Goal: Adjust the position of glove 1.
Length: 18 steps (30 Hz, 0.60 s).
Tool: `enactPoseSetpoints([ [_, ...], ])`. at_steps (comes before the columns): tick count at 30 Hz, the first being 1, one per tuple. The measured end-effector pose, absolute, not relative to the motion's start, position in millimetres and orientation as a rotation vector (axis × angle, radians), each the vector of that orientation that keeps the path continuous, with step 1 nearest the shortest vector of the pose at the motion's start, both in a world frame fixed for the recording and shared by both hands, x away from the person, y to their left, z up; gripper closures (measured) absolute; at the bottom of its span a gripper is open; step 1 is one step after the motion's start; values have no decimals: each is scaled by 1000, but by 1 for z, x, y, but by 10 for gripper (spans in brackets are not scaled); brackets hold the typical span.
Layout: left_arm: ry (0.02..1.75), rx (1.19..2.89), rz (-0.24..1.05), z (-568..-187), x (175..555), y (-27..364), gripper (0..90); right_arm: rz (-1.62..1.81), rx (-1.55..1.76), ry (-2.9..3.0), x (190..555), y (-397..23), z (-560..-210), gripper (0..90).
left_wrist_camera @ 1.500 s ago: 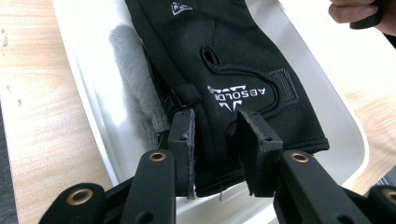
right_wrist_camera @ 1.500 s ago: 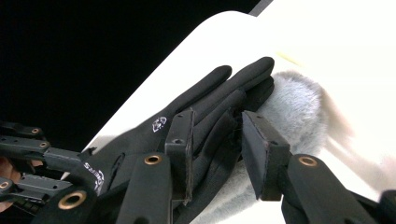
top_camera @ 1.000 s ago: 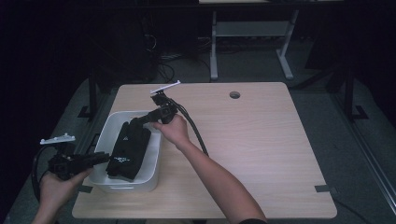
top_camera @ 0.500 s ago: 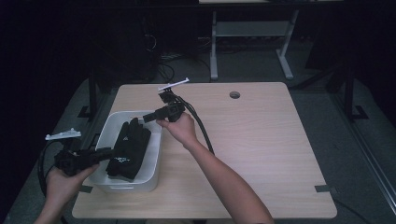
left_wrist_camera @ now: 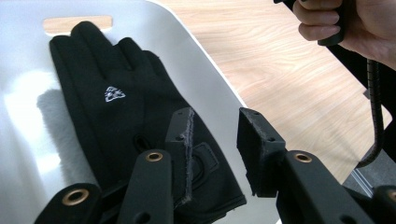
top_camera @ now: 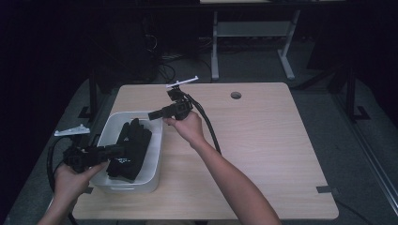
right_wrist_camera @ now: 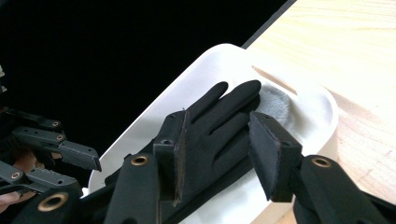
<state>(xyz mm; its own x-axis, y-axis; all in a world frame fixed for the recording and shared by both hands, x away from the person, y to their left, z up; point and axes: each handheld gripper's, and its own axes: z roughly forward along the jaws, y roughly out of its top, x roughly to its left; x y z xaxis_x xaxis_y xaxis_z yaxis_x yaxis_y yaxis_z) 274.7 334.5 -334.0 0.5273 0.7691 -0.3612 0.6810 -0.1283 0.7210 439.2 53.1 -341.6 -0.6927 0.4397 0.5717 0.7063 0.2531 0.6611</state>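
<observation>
The black gloves (top_camera: 129, 150) already lie inside the white bin (top_camera: 152, 161), apparently stowed. Both the left gripper (top_camera: 123, 150) and right gripper (top_camera: 151, 114), just opening, hover over the bin, fingers parted, empty.

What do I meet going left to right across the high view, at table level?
Left hand-held gripper → black gloves in the white bin → right hand-held gripper → round cable hole → tape strip near the table's right edge.
</observation>
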Motion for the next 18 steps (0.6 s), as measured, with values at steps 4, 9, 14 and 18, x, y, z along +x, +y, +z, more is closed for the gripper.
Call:
enactPoseSetpoints([
  [4, 1185, 1856, 115, -333, 276, 331, 646, -1425, -1072, -2253, 439, 46, -340, 546],
  [9, 1179, 1857, 112, -333, 277, 326, 641, -1441, -1081, -2237, 439, 39, -338, 525],
  [14, 1176, 1859, 112, -332, 278, 322, 628, -1449, -1085, -2239, 438, 33, -338, 520],
  [18, 1170, 1869, 110, -332, 278, 319, 619, -1452, -1102, -2236, 437, 26, -336, 517],
])
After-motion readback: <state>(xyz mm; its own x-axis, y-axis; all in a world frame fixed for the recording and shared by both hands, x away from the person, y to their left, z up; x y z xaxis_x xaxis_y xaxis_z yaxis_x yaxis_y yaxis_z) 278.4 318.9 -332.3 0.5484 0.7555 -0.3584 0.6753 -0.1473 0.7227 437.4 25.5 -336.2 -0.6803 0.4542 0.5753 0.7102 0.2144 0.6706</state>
